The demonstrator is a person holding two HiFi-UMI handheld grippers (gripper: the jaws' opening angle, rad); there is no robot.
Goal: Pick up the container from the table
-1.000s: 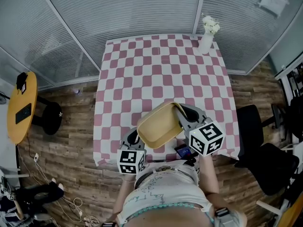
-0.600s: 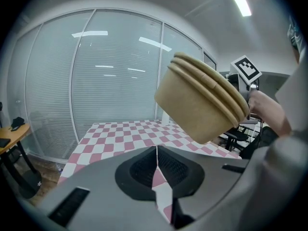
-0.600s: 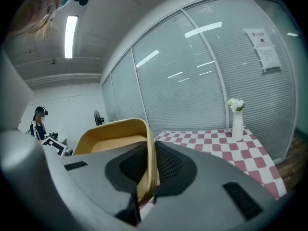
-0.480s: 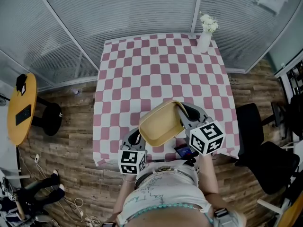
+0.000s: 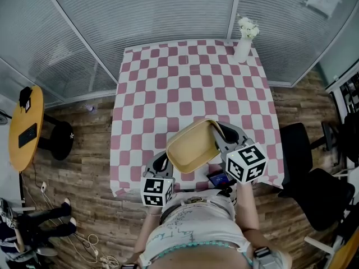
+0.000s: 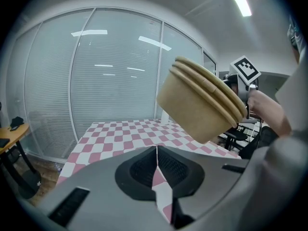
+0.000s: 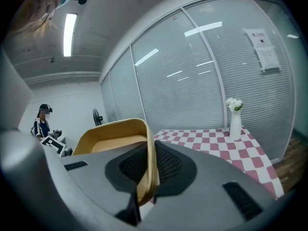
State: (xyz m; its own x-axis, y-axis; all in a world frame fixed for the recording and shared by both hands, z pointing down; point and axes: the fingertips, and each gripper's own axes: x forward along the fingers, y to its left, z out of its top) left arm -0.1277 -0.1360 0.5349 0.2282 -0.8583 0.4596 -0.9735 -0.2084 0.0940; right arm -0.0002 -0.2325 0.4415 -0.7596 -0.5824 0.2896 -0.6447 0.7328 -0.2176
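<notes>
At the far left a round, smooth yellow wooden side table (image 5: 25,125) stands on the plank floor, well apart from the square table (image 5: 190,83), which is draped in a pink-and-white checked cloth. At this table's near edge, the left gripper (image 5: 159,164), a grey moulded plastic tool with a black-and-white marker cube, hangs low. Its jaws are pressed together with nothing between them, and their dark ribbed pads meet in a thin seam. Just to its right, the tan rounded-rectangular fibre container (image 5: 193,146) is off the cloth, raised and tilted above the near edge. From the left gripper view its matte outer wall (image 6: 202,105) shows stepped ridges below the rim. The right gripper (image 5: 217,132) is clamped on the thin side wall at the container's rim, one pad inside and one outside. At the far right corner a slim white vase of white flowers (image 5: 243,48) stands upright on the cloth.
</notes>
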